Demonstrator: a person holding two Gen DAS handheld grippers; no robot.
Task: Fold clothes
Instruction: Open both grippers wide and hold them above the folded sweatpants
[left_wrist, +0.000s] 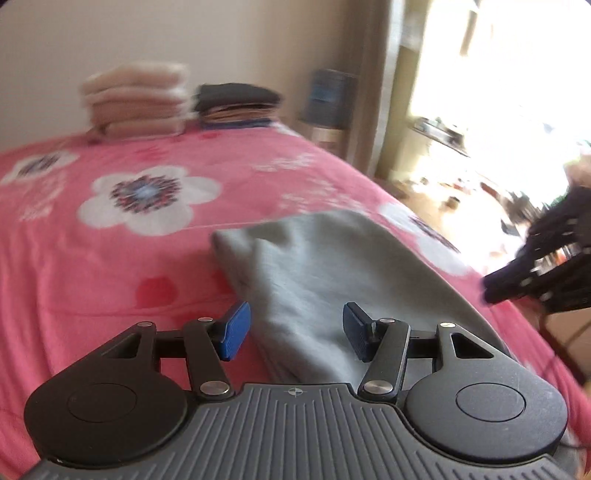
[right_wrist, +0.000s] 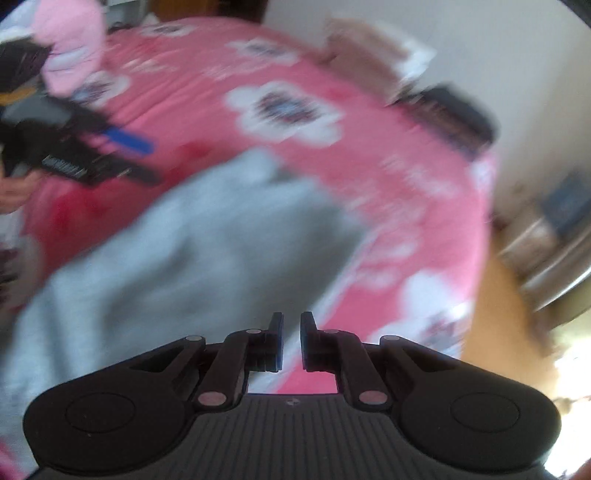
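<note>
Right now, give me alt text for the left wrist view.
An open left hand-held gripper hangs over a grey garment lying on a pink floral bedspread. Two folded stacks sit at the far edge.

left wrist: low over bed (left_wrist: 110, 258) | right wrist: tilted, blurred | shared: bed

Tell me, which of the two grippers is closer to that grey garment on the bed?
Left. The left gripper hovers directly over the grey garment, jaws open astride it, gripping nothing. The right gripper sits off its edge, above the pink bedspread, shut and empty.
</note>
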